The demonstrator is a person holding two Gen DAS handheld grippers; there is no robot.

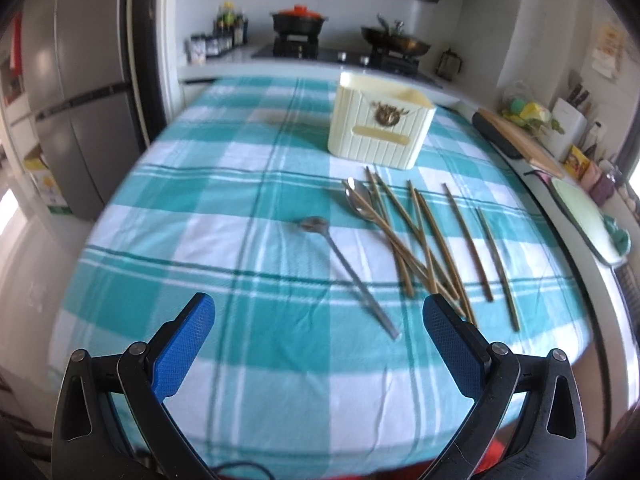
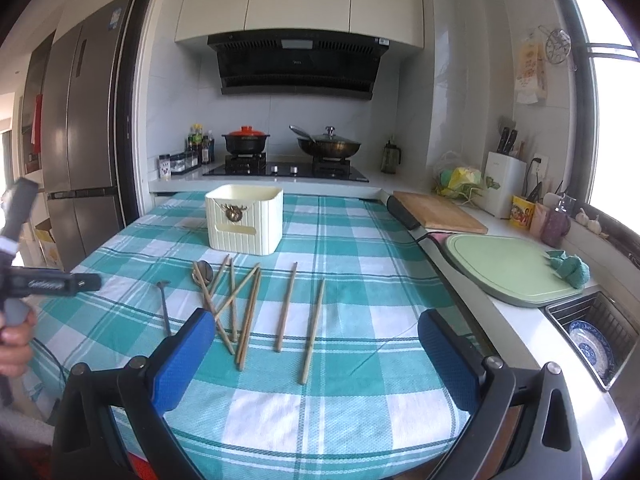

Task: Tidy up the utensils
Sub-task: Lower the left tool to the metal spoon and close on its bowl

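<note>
A cream ribbed utensil holder (image 1: 380, 124) (image 2: 245, 219) stands upright on the teal checked tablecloth. In front of it lie several wooden chopsticks (image 1: 436, 240) (image 2: 248, 312), some crossed, two apart to the right. Two spoons (image 1: 358, 198) (image 2: 203, 272) lie among them. A small steel spoon (image 1: 352, 276) (image 2: 164, 306) lies apart to the left. My left gripper (image 1: 318, 344) is open and empty above the near table edge, the small spoon's handle between its fingers. My right gripper (image 2: 312, 356) is open and empty, near the chopstick ends.
The table (image 2: 360, 240) abuts a counter with a wooden board (image 2: 438, 212), a green cutting board (image 2: 508, 268) and a sink rack with a plate (image 2: 592, 344). A stove with pots (image 2: 288, 148) is behind. A fridge (image 2: 80, 140) stands left.
</note>
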